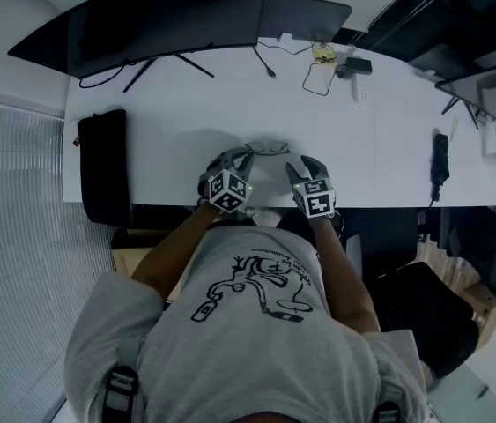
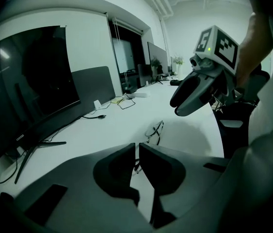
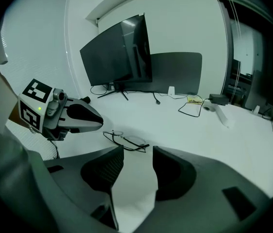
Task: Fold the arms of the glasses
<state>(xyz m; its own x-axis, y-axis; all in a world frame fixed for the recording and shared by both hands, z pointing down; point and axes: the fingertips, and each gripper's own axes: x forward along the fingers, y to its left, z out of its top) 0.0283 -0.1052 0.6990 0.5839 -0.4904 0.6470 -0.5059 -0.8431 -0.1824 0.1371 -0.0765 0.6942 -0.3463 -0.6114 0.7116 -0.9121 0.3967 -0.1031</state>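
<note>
Thin-framed glasses (image 1: 267,148) lie on the white desk (image 1: 177,113), close to its front edge. In the right gripper view the glasses (image 3: 125,141) rest just beyond my right gripper (image 3: 137,155), which is open with only bare desk between its fingers. My left gripper (image 1: 244,157) is at the glasses' left end. In the left gripper view the left gripper (image 2: 137,152) has its jaws down to a narrow slit with a thin arm tip (image 2: 136,162) in it, and the lenses (image 2: 154,130) lie ahead. The right gripper (image 2: 181,106) hangs over the desk to the right of the lenses.
A dark monitor (image 1: 168,20) stands at the back of the desk, and a flat black case (image 1: 104,166) lies at the left end. Cables and a yellow note (image 1: 322,55) are at the back right. A black device (image 1: 440,161) lies further right, and a chair (image 1: 428,307) stands beside me.
</note>
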